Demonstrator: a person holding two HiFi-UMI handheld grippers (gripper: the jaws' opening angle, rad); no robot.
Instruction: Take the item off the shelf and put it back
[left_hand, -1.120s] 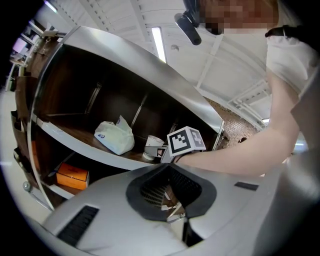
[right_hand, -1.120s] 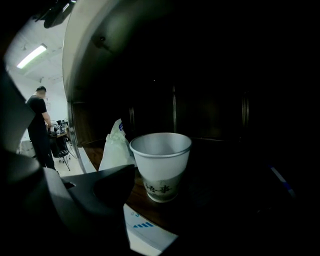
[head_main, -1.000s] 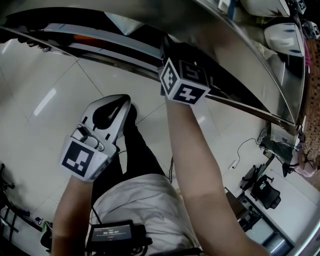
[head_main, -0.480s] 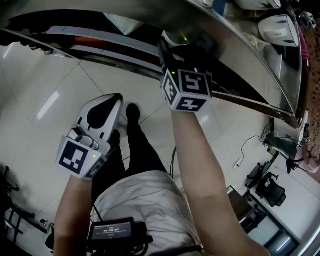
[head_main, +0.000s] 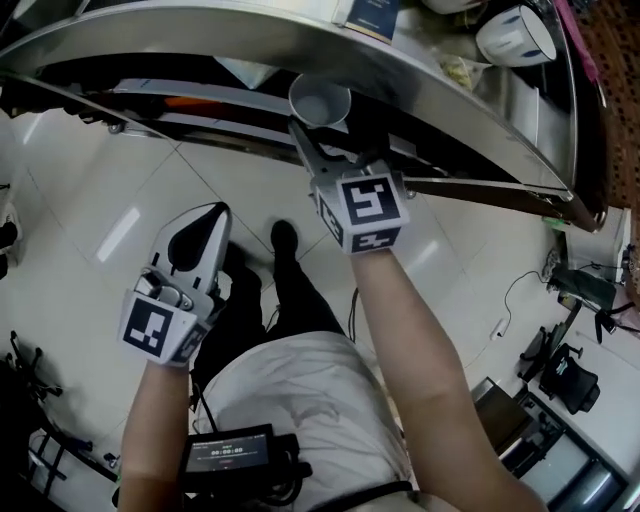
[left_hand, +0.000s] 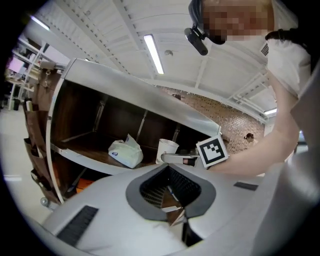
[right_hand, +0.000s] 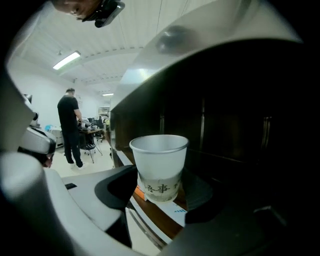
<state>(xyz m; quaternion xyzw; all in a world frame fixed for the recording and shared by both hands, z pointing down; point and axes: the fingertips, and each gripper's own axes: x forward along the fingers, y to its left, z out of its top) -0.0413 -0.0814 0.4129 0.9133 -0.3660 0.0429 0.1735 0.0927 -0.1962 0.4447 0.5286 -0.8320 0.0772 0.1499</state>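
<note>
Head view, against 0.5 s ago: the right gripper has drawn back toward the person, and its marker cube sits lower in frame. The paper cup was not visible then. It now shows in front of the shelf's metal front edge, mouth up. The left gripper has barely shifted and hangs low over the floor tiles.

Jaws: the right pair is closed on the cup's lower half, with the cup upright. The left pair is together with nothing between.

Cup position: at the front lip of the wooden shelf board. Whether its base touches the board cannot be told.

Writing: a band of dark characters runs round the cup's lower part, not legible. A white tissue pack lying on the same board carries a blue mark, unreadable. The waist device shows digits on its screen, too small to read.
</note>
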